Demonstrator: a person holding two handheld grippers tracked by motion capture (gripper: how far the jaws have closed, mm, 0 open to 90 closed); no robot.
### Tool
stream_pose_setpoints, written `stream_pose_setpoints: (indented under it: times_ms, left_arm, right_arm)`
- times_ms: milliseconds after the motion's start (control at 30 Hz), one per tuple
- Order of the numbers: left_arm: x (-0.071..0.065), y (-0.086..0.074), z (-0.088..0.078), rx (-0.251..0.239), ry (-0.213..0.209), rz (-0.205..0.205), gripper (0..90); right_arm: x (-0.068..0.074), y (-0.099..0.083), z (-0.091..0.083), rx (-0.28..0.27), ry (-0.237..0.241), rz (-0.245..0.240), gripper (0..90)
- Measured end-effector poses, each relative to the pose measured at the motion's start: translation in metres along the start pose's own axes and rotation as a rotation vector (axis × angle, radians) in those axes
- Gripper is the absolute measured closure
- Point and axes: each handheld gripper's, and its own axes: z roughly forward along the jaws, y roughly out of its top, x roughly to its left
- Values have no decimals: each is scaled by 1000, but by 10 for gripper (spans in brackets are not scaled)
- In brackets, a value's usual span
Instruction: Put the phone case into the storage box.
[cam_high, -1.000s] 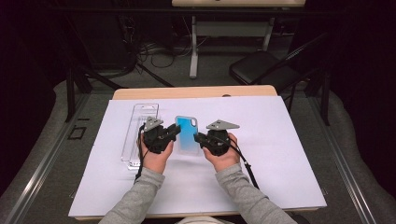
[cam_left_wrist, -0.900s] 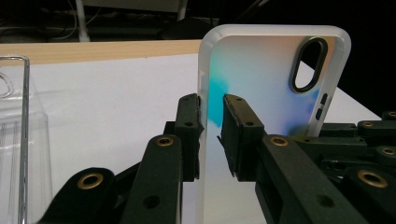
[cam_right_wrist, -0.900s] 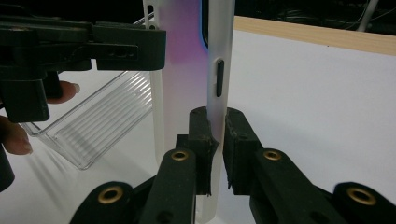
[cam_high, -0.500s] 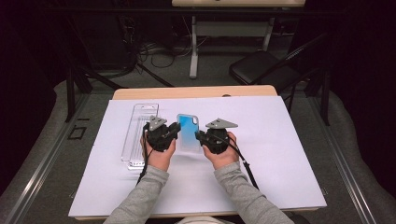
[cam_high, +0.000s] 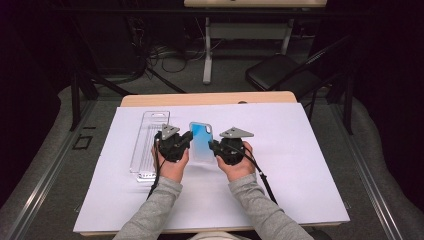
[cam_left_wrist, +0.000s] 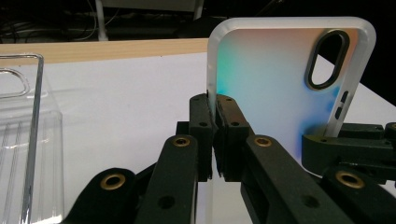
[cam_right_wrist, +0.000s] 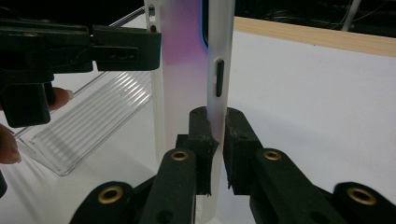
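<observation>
The phone case (cam_high: 202, 141) is sitting between the two grippers near the centre of the white sheet (cam_high: 300, 165) that is covering the table, its camera cut-out pointing toward twelve o'clock in the high view. The left gripper (cam_high: 189, 139) is coming at it from nine o'clock and is pinching the case's left edge; its jaws have just been closing, and in the left gripper view (cam_left_wrist: 215, 135) the pads are pressing on the pale rim (cam_left_wrist: 211, 70) with the iridescent back and oval lens opening rising above them. The right gripper (cam_high: 214, 146) is gripping the opposite edge from three o'clock; in the right gripper view (cam_right_wrist: 216, 140) its jaws are clamping the side wall just below the button slot. Both hands are resting at about six o'clock of the case. A clear plastic tray (cam_high: 147, 145) is lying flat at nine o'clock of the left gripper, just beside it.
</observation>
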Motion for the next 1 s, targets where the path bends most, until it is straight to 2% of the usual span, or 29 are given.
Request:
stream_pose_setpoints:
  times_ms: [233, 433, 567, 800, 1000]
  left_arm:
    - [1, 0, 0, 5, -1, -13, 874]
    - [0, 1, -1, -4, 4, -5, 864]
    - [0, 2, -1, -9, 2, -8, 812]
    - [0, 7, -5, -26, 5, -4, 817]
    - [1, 13, -5, -20, 10, 0, 837]
  right_arm:
    - [1, 0, 0, -2, 4, 3, 827]
    - [0, 0, 0, -2, 1, -3, 828]
    - [0, 0, 0, -1, -1, -3, 828]
    - [2, -1, 1, 4, -7, -21, 828]
    - [3, -1, 2, 3, -7, -24, 828]
